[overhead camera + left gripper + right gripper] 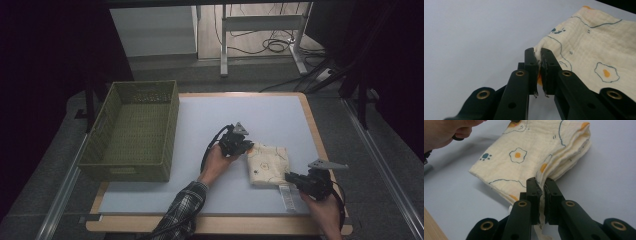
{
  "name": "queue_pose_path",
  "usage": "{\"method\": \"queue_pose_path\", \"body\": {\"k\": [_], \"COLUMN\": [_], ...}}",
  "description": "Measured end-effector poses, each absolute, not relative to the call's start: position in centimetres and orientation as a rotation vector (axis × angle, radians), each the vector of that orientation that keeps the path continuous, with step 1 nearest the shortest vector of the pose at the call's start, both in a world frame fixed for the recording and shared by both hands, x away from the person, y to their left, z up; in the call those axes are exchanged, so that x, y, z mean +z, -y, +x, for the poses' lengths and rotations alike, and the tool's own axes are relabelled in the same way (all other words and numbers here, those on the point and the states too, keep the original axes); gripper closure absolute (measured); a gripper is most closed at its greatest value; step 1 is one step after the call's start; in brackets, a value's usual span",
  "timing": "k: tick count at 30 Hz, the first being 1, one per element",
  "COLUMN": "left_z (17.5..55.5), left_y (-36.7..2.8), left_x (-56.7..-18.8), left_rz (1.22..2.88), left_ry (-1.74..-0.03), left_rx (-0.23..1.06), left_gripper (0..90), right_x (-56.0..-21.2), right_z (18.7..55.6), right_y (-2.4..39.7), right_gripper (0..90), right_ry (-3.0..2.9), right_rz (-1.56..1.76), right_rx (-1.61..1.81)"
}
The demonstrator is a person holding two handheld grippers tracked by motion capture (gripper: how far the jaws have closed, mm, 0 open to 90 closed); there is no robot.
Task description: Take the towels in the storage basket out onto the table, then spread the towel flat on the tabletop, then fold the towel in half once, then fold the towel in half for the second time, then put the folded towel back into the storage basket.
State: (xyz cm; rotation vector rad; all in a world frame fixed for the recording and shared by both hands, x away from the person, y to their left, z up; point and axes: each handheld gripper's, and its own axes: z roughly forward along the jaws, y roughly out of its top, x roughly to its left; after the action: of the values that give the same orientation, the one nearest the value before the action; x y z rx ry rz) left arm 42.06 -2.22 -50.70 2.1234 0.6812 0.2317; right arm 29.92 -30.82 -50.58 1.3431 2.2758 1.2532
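While folded cloth (269,163) lies lengthwise toward the person, left tongs (540,61), right tongs (540,185) pinch corners.

Items showing on the table (200,200), counted:
- One folded cream cloth (268,164) printed with fried eggs, lying on the white mat (210,125).
- One green slatted basket (131,131), sitting at the left edge.
- Two black handheld grippers: left gripper (246,146), right gripper (289,176), each pinching the cloth.
- Two hands holding them: left hand (217,161), right hand (325,210).
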Motion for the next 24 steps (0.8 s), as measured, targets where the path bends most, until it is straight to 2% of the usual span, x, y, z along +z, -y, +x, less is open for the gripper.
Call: {"method": "queue_pose_path", "body": {"k": [24], "left_z": [41.5], "left_y": [-0.9], "left_x": [-47.7], "left_rz": [2.123], "left_ry": [-0.699], "left_rx": [0.329], "left_gripper": [84.4], "right_x": [-48.4], "right_z": [30.6], "right_y": [27.8], "right_gripper": [83.9], "right_ry": [-2.296], "right_rz": [1.229], "right_rx": [1.300]}}
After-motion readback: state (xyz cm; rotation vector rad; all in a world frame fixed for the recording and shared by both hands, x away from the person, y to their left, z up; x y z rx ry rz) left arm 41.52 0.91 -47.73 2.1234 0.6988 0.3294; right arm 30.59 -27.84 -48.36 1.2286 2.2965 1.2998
